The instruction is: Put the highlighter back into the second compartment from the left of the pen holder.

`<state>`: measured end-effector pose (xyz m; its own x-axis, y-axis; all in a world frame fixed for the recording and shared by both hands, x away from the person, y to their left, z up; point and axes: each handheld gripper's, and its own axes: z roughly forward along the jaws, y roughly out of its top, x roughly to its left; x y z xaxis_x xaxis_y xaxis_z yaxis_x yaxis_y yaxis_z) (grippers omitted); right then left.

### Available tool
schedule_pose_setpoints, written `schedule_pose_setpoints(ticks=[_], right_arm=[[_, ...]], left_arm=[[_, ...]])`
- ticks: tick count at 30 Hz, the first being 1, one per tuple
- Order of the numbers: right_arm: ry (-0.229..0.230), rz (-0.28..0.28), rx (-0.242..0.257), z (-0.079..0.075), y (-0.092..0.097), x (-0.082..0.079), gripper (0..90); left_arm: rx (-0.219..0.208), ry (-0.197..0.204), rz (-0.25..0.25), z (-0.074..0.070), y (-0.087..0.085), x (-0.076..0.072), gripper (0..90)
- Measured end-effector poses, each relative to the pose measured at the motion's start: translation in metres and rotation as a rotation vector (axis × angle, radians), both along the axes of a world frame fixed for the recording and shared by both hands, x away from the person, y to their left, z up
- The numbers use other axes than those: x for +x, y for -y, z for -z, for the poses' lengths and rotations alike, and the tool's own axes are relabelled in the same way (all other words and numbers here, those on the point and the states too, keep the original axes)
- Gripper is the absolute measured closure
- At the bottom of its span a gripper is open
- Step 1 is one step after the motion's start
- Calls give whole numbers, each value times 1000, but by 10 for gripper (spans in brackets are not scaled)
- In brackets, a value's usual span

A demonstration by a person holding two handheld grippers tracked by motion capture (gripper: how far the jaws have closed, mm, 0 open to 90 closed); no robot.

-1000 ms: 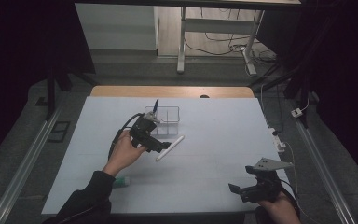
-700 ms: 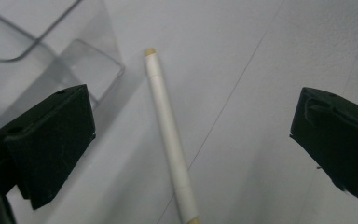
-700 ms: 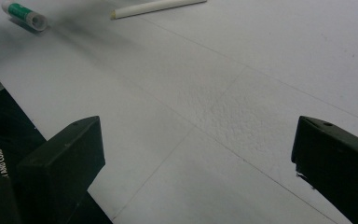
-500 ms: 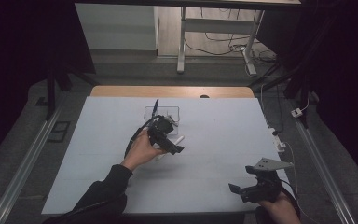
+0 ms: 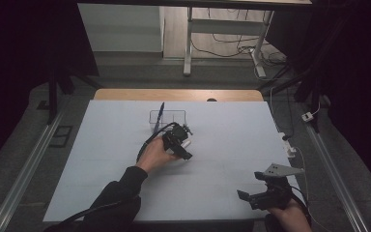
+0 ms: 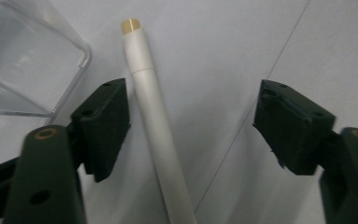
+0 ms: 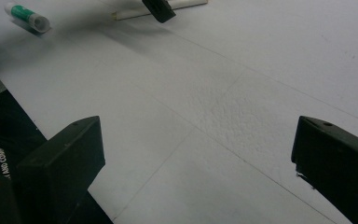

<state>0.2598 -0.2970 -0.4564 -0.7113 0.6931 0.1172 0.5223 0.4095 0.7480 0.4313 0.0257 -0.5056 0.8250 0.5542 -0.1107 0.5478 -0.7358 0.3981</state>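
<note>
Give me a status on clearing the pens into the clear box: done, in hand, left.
Done: one dark blue pen already stands in the clear box. In hand: the left claw straddles the white pen lying flat on the table; its jaws have just been closing, one beside the pen, the other well clear. Left: gripping and boxing it, then perhaps the green-and-white tube. The right claw waits open.

One white pen (image 6: 156, 121), one clear box (image 5: 167, 119), one blue pen (image 5: 161, 109), one glue stick (image 7: 28, 17).

left gripper (image 5: 183, 145) low, jaws just closing – right gripper (image 5: 265, 193) parted, hovering
</note>
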Motion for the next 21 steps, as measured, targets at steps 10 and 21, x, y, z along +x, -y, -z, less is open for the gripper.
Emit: schedule_pose_setpoints(ticks=[10,21], right_arm=[[3,-2,-5,0,0,0,21],[4,-4,-5,0,0,0,21]], left_arm=[[24,-26,-27,-1,2,8,550],[96,5,-92,-3,9,3,783]])
